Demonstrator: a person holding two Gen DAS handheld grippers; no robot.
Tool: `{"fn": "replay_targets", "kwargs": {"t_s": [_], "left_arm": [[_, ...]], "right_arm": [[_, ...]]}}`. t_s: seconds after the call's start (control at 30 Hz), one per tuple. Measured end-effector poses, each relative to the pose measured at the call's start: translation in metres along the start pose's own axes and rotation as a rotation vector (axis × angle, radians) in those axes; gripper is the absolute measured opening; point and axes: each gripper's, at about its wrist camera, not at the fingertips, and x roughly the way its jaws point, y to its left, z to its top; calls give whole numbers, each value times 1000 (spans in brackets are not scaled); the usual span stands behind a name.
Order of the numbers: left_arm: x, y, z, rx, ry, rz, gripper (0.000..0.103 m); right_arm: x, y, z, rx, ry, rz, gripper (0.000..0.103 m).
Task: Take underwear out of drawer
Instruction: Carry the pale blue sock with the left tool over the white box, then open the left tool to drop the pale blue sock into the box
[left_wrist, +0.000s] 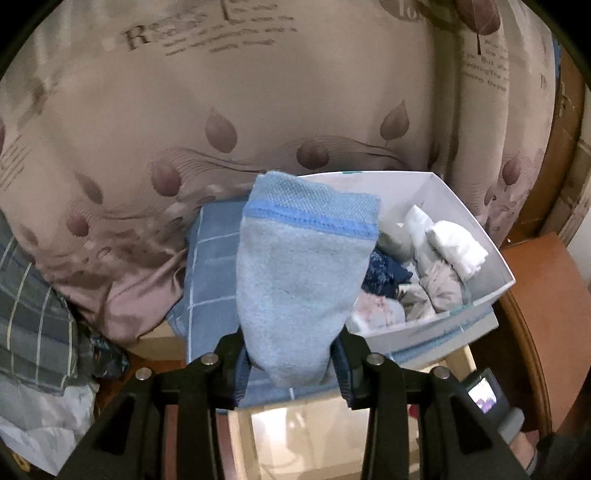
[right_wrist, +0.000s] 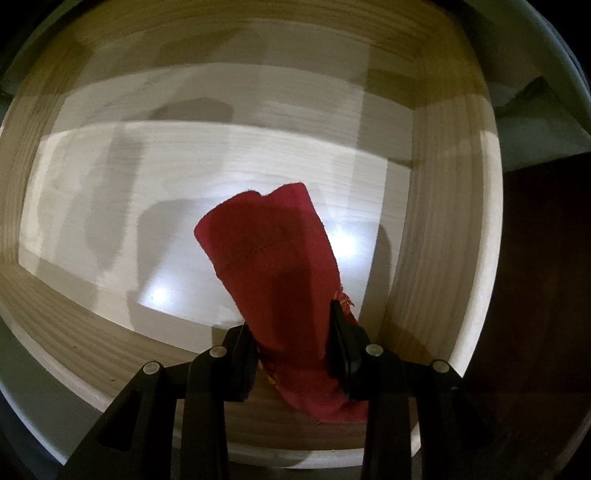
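Left wrist view: the left gripper (left_wrist: 291, 354) pinches a folded light-blue terry garment (left_wrist: 303, 280) with a brighter blue stitched band across its upper part; the black fingers (left_wrist: 229, 354) press on its lower end from both sides, so the cloth stands up between them and fills the centre of the frame. Behind it, to the right, sits a white cardboard box (left_wrist: 458, 206) w/ small rolled items inside: white rolls (left_wrist: 454, 247), a navy patterned piece (left_wrist: 386, 275), greyish-pink bundles (left_wrist: 443, 288). The box rests on a blue checked cloth (left_wrist: 212, 258), which lies over a pale wooden frame (left_wrist: 243, 435). A beige curtain w/ leaf print and lettering (left_wrist: 258, 110) fills the background. At left, a grey plaid fabric (left_wrist: 33, 314). At right, a reddish-brown wood surface (left_wrist: 539, 295).

Right wrist view: the right gripper (right_wrist: 293, 350) points down into a pale wooden drawer (right_wrist: 439, 258), jaws nearly together and clamped on a red cloth item (right_wrist: 273, 258). The cloth's lower end is squeezed between the fingers (right_wrist: 343, 347); its free end stands out toward the drawer floor, whether touching it cannot be told. Bright light patches and grey shadows fall on the drawer bottom (right_wrist: 184, 177). Drawer walls ring the view on all sides; a dark area lies beyond the right wall.
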Motion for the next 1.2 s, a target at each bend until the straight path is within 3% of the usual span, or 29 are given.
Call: {"fn": "replay_targets", "kwargs": {"t_s": [0.23, 0.57, 0.77, 0.87, 1.2], "left_arm": [[48, -24, 22, 21, 54, 8, 38], [97, -42, 10, 92, 139, 66, 41], [103, -37, 8, 63, 165, 36, 46], [105, -34, 8, 54, 172, 53, 59], [93, -30, 11, 46, 166, 26, 68]], "right_arm": [[0, -1, -3, -2, -5, 1, 32], [0, -4, -1, 0, -8, 5, 32], [0, -4, 0, 0, -8, 4, 32], [1, -4, -1, 0, -8, 4, 32], [-1, -3, 0, -4, -5, 0, 32]]}}
